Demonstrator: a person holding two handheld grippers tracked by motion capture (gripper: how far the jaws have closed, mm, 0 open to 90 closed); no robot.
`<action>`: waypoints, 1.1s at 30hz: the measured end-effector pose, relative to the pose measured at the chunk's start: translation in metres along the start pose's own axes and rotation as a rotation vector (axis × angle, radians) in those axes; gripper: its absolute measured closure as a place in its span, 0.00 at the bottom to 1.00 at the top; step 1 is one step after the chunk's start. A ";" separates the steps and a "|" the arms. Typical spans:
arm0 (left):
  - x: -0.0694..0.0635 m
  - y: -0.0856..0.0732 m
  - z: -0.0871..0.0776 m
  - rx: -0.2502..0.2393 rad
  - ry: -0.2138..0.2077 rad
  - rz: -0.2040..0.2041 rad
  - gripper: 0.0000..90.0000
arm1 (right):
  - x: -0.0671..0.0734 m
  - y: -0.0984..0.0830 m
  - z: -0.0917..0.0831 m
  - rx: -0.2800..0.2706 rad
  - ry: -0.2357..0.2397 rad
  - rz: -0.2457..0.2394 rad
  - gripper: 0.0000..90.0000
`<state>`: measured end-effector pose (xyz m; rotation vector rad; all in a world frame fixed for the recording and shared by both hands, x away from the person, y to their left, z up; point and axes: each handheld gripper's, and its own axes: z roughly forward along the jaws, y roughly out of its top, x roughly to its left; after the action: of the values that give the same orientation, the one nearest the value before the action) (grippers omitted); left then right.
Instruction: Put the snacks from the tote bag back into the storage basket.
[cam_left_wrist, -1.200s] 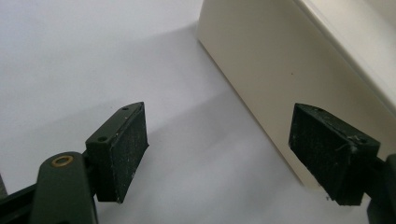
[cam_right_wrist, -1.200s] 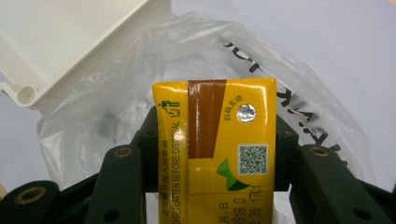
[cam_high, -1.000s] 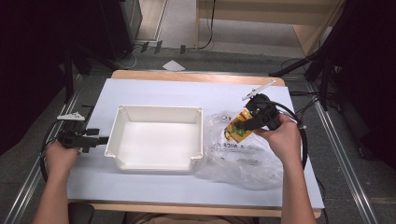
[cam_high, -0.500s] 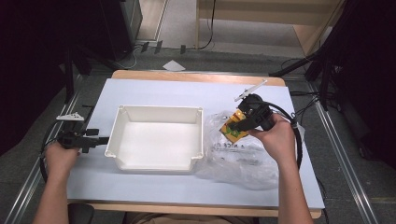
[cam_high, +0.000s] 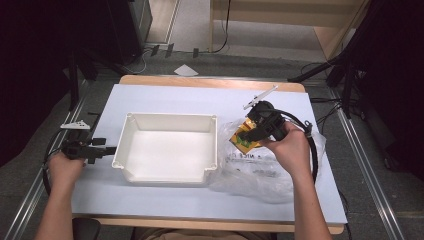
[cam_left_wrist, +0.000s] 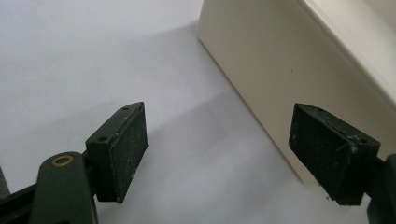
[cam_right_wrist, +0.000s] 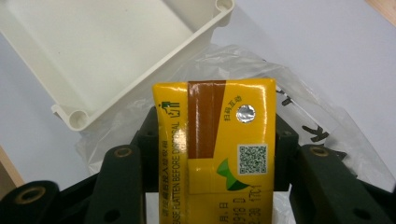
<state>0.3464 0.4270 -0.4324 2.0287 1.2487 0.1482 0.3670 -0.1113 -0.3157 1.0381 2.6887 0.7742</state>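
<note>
While the right gripper (cam_high: 248, 134) hangs over the clear plastic bag (cam_high: 260, 167) on the right half of the table (cam_high: 165, 97), its two jaws are clamped on one yellow drink carton (cam_right_wrist: 217, 140), a pad pressed to each narrow side, and that carton is up off the table, just right of the tray's right wall. One carton, counted: yellow with a brown strip down its top, a round silver straw seal and a small square code beside a green mark. One white plastic tray (cam_high: 131, 145) sits mid-table, open side up, with bare white floor inside. One bag, crumpled and see-through with black lettering, lies under and near-side of the carton, its left edge touching the tray's right wall. Over on the left, the left gripper (cam_high: 111, 149) lies low by the tray's left wall, two jaws spread wide with nothing between them, bare table under the gap; the pad (cam_left_wrist: 334, 156) nearer the tray stands just beside the wall, and whether it touches I cannot tell. Two hands, two grippers, one carton, one tray, one bag
</note>
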 end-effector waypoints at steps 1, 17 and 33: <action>0.000 0.000 0.000 0.001 0.000 0.001 0.23 | 0.001 0.001 0.000 -0.002 0.001 -0.005 0.60; -0.002 0.000 0.001 -0.004 -0.007 -0.001 0.23 | 0.014 0.015 -0.003 -0.014 0.005 -0.044 0.60; 0.000 0.000 0.001 -0.011 -0.011 -0.006 0.23 | 0.016 0.036 0.003 -0.003 0.018 -0.076 0.60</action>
<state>0.3469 0.4265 -0.4326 2.0137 1.2444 0.1404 0.3772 -0.0769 -0.2983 0.9265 2.7232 0.7772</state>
